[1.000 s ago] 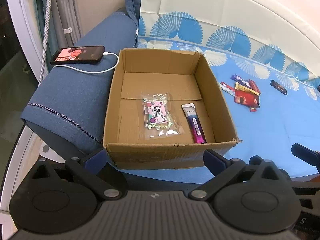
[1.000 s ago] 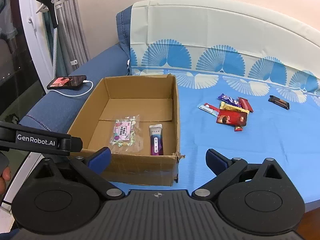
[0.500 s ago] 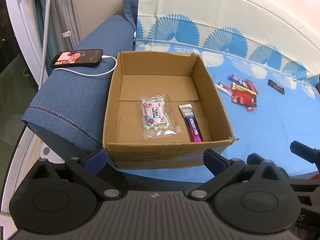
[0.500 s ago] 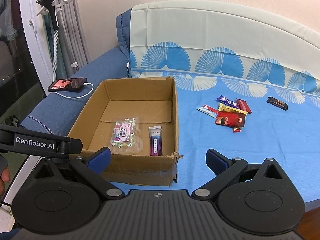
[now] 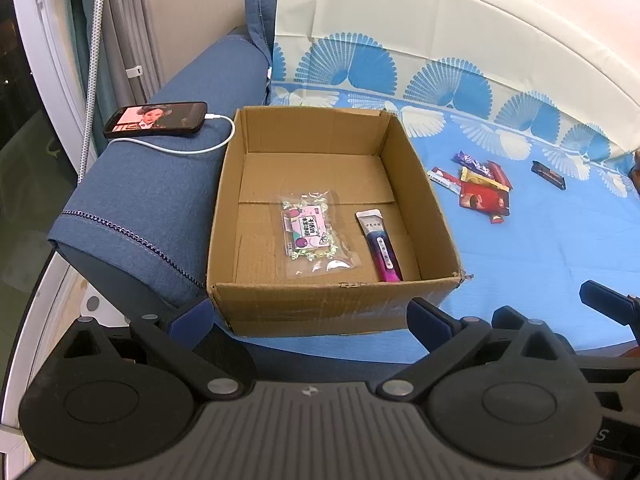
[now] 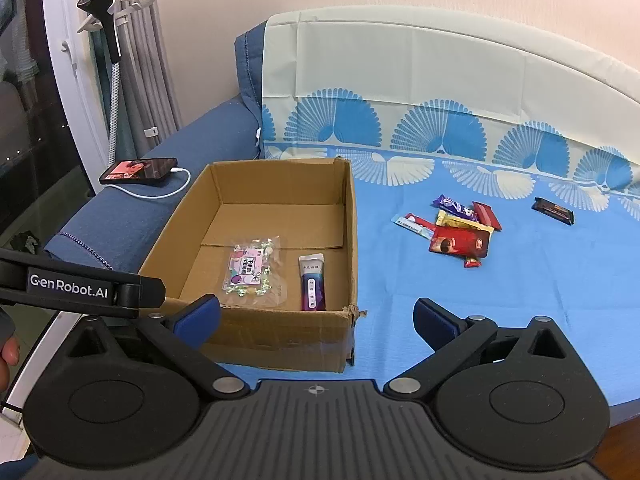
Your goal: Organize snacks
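Both the left tongs (image 5: pixel 310 316) and the right tongs (image 6: pixel 316 318) are spread wide and grasp nothing. The cardboard box (image 5: pixel 320 304) stands on the sofa's blue patterned cover (image 6: pixel 520 300), against the armrest (image 5: pixel 160 192). Inside lie a clear candy bag (image 5: pixel 314 234) and, just beside it, a purple sachet (image 5: pixel 380 246). A cluster of snack bars (image 6: pixel 456 232) rests well apart from the box, with a dark bar (image 6: pixel 554 211) farther off. A phone (image 5: pixel 156 119) lies on the armrest.

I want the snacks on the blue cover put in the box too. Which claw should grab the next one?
Probably the right claw. It is open and empty, and the snack pile lies on its side. The left claw, also open, faces the cardboard box, with the pile off beyond the box's right wall.
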A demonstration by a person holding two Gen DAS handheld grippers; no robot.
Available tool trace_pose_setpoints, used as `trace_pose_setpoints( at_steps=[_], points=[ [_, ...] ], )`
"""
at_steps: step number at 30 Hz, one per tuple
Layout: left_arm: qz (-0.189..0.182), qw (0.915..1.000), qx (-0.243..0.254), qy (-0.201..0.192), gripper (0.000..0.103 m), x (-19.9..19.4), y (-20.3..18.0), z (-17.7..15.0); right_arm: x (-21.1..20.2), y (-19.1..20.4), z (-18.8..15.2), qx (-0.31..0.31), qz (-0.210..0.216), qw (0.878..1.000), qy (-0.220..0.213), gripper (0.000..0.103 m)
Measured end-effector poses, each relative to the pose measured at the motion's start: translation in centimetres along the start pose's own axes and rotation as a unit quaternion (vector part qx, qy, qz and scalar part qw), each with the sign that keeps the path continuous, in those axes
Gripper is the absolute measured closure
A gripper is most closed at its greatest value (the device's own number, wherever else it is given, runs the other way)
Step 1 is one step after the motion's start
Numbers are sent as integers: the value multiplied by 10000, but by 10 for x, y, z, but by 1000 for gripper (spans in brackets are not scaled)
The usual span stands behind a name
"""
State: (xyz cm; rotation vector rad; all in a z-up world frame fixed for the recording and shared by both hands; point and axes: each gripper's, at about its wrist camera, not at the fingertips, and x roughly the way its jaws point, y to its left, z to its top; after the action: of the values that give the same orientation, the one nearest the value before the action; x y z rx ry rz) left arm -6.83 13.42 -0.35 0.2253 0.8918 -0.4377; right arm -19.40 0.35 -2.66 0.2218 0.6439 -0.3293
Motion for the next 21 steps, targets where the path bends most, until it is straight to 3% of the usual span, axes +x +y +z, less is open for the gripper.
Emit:
trace_pose_setpoints(
  at_steps=[21],
  points=[
    [-30, 9997, 0, -231, 0, -23, 2, -13, -22, -1, -12, 14, -15, 9998, -219, 0]
  ],
)
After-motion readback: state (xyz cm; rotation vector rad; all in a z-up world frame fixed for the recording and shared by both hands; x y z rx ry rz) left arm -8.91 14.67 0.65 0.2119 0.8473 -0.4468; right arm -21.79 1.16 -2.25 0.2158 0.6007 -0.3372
